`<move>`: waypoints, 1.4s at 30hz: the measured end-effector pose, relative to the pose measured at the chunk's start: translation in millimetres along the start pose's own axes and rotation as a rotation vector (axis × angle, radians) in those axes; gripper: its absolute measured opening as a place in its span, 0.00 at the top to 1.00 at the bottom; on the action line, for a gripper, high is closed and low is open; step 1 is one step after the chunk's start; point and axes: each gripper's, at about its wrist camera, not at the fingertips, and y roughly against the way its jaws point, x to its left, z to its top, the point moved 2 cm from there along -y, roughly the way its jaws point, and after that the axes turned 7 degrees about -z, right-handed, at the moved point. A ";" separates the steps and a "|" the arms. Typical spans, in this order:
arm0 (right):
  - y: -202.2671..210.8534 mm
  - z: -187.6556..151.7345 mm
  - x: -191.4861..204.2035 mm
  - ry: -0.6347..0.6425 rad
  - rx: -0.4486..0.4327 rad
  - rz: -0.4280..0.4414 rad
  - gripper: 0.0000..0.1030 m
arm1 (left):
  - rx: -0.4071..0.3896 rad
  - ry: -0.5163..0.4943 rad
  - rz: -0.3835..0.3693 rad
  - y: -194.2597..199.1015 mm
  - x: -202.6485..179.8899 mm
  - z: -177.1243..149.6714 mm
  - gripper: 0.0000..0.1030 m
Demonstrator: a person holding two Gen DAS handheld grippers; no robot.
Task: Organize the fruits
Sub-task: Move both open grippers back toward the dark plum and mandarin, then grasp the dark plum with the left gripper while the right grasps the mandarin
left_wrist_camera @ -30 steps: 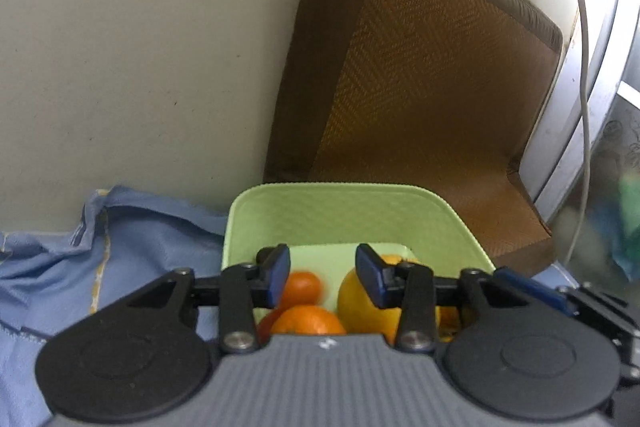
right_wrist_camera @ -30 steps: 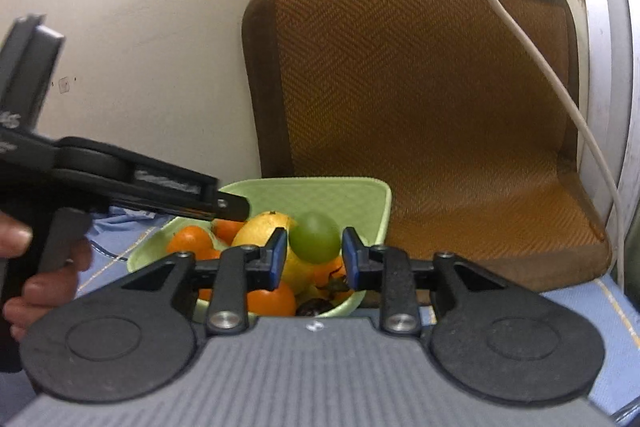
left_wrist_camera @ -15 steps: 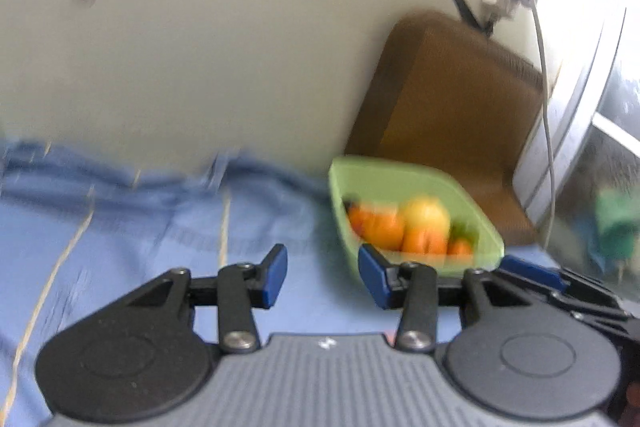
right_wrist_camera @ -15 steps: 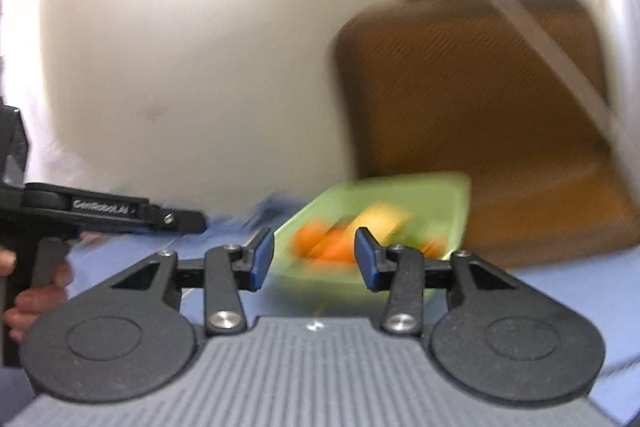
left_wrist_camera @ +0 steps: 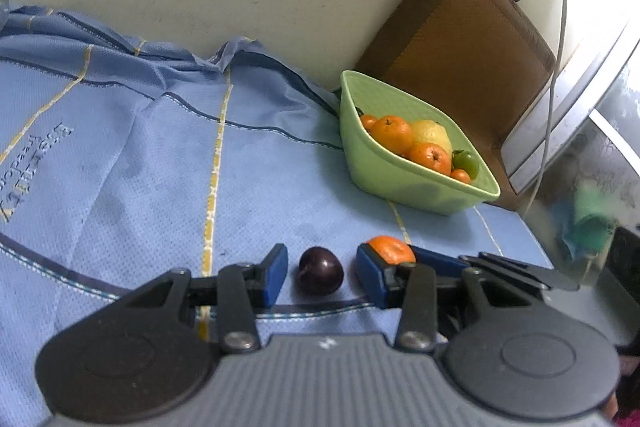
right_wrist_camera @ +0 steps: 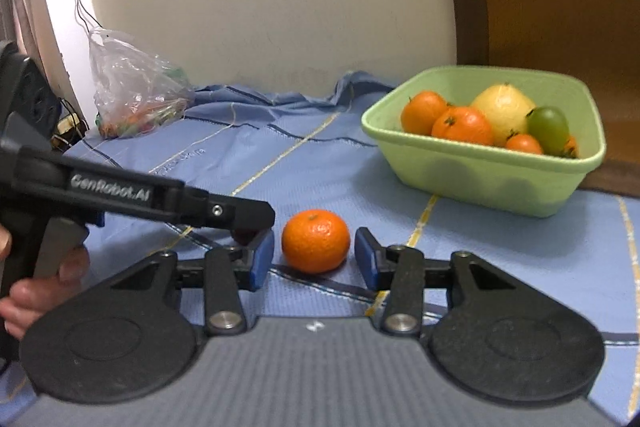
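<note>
Blue cloth (left_wrist_camera: pixel 120 155), plum (left_wrist_camera: pixel 321 270) between left gripper (left_wrist_camera: pixel 321 277) pads

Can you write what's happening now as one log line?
left gripper: open around plum | right gripper: closing, not yet touching tangerine | green tub: fruit inside

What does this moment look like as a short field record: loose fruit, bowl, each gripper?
loose fruit: plum and tangerine side by side on the blue cloth
bowl: green bowl holding oranges, a yellow fruit and a green one
left gripper: around the plum, pads clear of it
right gripper: around the tangerine, closing, not yet touching
</note>
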 end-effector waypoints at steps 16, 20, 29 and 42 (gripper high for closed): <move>77.1 -46.7 35.2 -0.078 -0.042 -0.018 0.61 | -0.058 -0.222 0.107 55.3 -35.0 -60.1 0.76; 85.9 -59.9 79.8 -0.020 -0.056 0.022 0.61 | -0.063 -0.222 0.130 97.2 -18.3 -88.5 0.76; 78.0 -80.8 154.9 0.156 -0.037 0.054 0.61 | -0.116 -0.226 0.182 149.7 3.7 -123.1 0.76; 83.9 -90.8 161.2 0.142 -0.042 0.001 0.57 | -0.161 -0.273 0.213 154.2 7.1 -136.9 0.70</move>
